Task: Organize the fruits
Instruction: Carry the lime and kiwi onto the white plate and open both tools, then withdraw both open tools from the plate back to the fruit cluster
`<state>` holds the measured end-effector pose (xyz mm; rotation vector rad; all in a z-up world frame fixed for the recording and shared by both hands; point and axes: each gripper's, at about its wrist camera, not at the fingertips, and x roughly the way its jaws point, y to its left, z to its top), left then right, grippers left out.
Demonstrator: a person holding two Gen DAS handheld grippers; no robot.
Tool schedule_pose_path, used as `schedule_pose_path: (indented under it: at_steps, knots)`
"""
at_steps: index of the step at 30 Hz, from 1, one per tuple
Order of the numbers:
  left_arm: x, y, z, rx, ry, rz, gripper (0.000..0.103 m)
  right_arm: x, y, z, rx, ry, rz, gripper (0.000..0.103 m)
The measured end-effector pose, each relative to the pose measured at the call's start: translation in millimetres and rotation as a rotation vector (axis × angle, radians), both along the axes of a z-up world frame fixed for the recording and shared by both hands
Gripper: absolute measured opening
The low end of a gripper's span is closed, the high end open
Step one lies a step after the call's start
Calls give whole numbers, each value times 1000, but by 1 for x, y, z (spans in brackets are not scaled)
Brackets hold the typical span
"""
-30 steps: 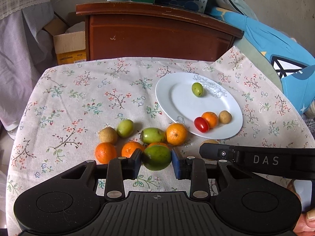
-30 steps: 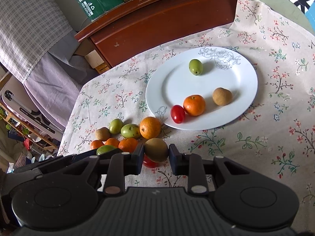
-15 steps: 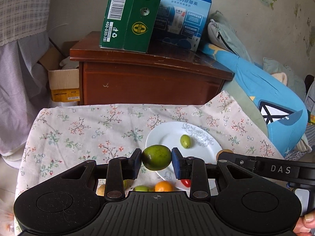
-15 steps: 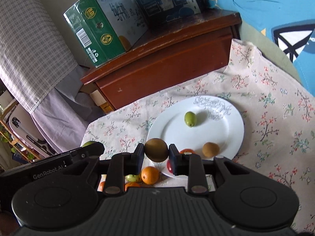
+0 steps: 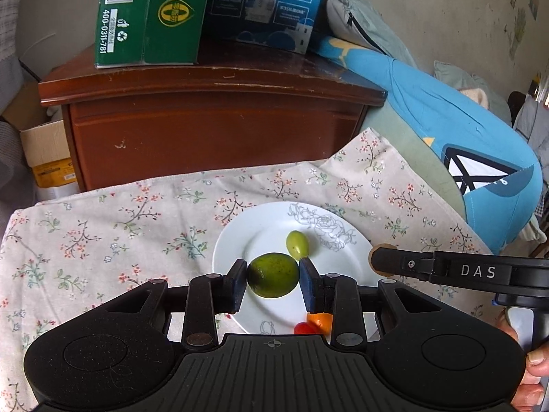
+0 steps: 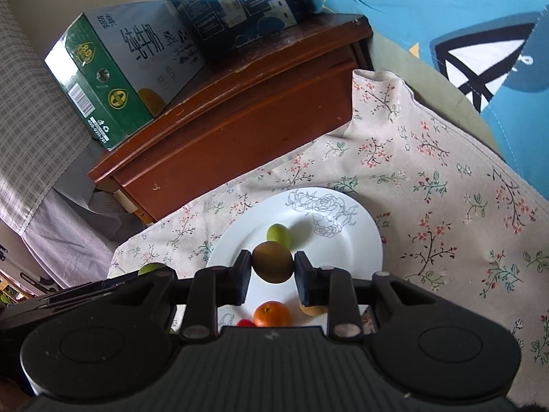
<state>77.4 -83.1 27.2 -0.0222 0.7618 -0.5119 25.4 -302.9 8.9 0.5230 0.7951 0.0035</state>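
Observation:
My left gripper (image 5: 273, 279) is shut on a dark green fruit (image 5: 273, 275), held in the air over the near half of the white plate (image 5: 254, 240). My right gripper (image 6: 272, 267) is shut on a brown-green round fruit (image 6: 273, 262), also above the plate (image 6: 357, 237). On the plate lie a small light green fruit (image 5: 297, 243) (image 6: 278, 235), an orange (image 6: 271, 314) (image 5: 319, 321), a red cherry tomato (image 5: 303, 327) (image 6: 245, 322) and a tan fruit (image 6: 312, 309). The right gripper's side (image 5: 446, 269) shows at the right of the left wrist view.
The plate sits on a floral tablecloth (image 5: 120, 226). Behind the table stands a dark wooden cabinet (image 5: 212, 116) with a green carton (image 5: 147, 17) and a blue carton (image 5: 264, 3) on top. A blue cushion (image 5: 480, 158) lies at the right. A cardboard box (image 5: 44, 151) stands at the left.
Both grippers have lifted their fruits from the pile at the table's near side and carried them forward over the plate. The loose fruits on the cloth have dropped out of view.

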Motion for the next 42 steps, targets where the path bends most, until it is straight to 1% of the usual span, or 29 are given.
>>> schedule_pose_path:
  at_steps: [8,14,15,18,19,20,22,24,25,26,28,30,34,38,40,42]
  knots:
    - [18,-19,-23,35,43,-37,30,11,0,-21,4,57,-3,27]
    - [22,-25,-29,31,60,-39,31,17,-4,-35,19,90,-32,28]
    - [22,-25,-28,32,59,-38,31,17,-5,-36,25,91,-40,30]
    - [21,-24,-24,22,53,-35,34,16,-8,-35,49,80,-64,31]
    - [21,-23,-21,17,51,-28,45,16,-9,-33,53,78,-68,32]
    - [21,-21,-18,11,47,-18,64,16,-10,-32,56,73,-73,36]
    - [18,-16,-12,1,21,7,80,15,-10,-30,59,66,-82,42]
    - [16,-13,-7,-4,4,11,81,16,-10,-29,60,64,-79,44]
    - [16,-11,-5,-6,4,17,85,16,-9,-29,58,65,-75,45]
    - [16,-9,-3,-9,4,29,92,16,-8,-29,55,66,-73,45]
    - [14,-4,1,-17,5,53,95,16,-5,-28,45,69,-65,45]
    - [12,1,4,-18,6,62,96,15,-2,-28,39,73,-53,47]
    - [4,10,9,14,-8,95,99,15,4,-27,32,81,-29,49]
    - [-3,15,12,37,-20,95,100,14,10,-27,21,90,0,49]
    - [-6,18,15,54,-29,113,100,13,13,-27,32,89,19,50]
    - [-10,24,19,50,-40,130,100,10,16,-25,38,80,33,50]
